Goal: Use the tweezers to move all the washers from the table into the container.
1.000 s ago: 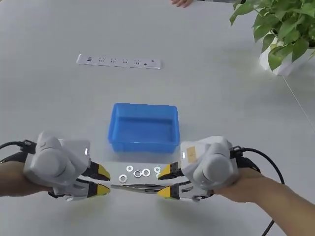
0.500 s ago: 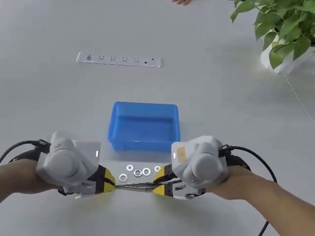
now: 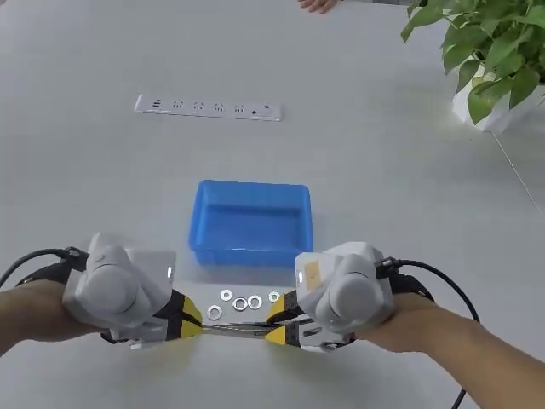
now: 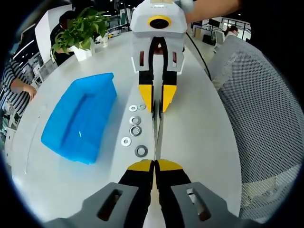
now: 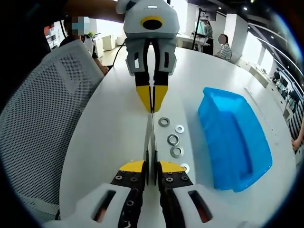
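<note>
Surface: wide pale grey matt tabletop (image 3: 409,170), evenly lit
Far side: long white plastic power strip (image 3: 207,107), lying flat
Corner: leafy green plant in white pot (image 3: 485,51)
Seating: grey mesh-backed office chair (image 4: 256,109), beside tabletop
Beyond: open office, bright ceiling spots

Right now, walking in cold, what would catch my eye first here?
The blue container sits mid-table, bright against the white table. Just in front, the left hand-held gripper and right hand-held gripper face each other, each shut on one end of the tweezers, with washers lying between tweezers and container.
</note>
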`<act>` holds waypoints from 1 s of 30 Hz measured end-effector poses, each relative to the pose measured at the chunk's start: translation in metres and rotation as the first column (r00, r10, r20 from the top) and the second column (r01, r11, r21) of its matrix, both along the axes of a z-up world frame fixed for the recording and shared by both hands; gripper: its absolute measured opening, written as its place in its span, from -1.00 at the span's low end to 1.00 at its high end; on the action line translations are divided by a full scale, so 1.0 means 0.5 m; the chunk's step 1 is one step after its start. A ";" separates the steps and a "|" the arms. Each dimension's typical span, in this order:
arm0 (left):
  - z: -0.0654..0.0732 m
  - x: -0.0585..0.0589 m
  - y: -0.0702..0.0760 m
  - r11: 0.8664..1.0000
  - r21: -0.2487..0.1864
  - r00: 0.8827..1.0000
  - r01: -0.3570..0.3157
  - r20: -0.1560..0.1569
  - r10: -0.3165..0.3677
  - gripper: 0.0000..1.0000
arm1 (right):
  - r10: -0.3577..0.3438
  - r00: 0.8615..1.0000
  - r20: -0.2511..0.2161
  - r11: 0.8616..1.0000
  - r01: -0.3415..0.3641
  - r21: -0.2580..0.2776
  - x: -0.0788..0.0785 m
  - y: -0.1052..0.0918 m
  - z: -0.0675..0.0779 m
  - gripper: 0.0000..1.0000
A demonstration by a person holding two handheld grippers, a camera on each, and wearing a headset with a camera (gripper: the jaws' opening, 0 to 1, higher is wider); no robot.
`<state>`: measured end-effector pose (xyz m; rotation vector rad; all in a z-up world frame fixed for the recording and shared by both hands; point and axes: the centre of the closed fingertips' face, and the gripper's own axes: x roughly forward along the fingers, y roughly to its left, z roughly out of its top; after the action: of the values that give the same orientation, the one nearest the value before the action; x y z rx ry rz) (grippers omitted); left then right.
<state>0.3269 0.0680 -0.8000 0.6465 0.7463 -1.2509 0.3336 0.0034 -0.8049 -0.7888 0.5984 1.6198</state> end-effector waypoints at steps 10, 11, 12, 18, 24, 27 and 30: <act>0.036 -0.004 -0.007 0.999 -0.028 1.000 -0.018 0.006 0.018 -0.89 | -0.003 1.000 -0.002 1.000 0.003 0.003 -0.002 -0.001 0.003 -0.76; 0.038 -0.005 -0.008 0.999 -0.030 1.000 -0.019 0.003 0.020 -0.89 | -0.002 1.000 -0.001 1.000 0.002 0.002 -0.002 -0.001 0.003 -0.76; 0.041 -0.006 -0.009 0.999 -0.031 1.000 -0.019 0.005 0.019 -0.89 | -0.002 1.000 -0.001 1.000 0.002 0.002 -0.002 -0.001 0.003 -0.76; 0.062 -0.009 -0.016 0.999 -0.049 1.000 -0.018 0.007 0.019 -0.89 | 0.001 1.000 0.000 1.000 -0.001 0.001 -0.004 0.001 0.004 -0.76; 0.099 -0.005 -0.029 0.996 -0.088 1.000 -0.014 0.020 0.016 -0.89 | -0.006 1.000 -0.002 1.000 0.006 0.009 -0.004 0.004 0.008 -0.77; 0.123 -0.002 -0.040 0.994 -0.107 0.999 0.002 0.036 0.002 -0.89 | -0.012 1.000 0.001 1.000 0.012 0.015 -0.004 0.004 0.012 -0.78; 0.144 0.000 -0.052 0.993 -0.120 0.999 0.020 0.046 -0.014 -0.89 | -0.015 1.000 0.006 1.000 0.015 0.020 -0.004 0.005 0.018 -0.79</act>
<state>0.3269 0.0421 -0.7280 0.5815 0.6242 -1.2826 0.3316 0.0059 -0.7958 -0.7724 0.5818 1.6074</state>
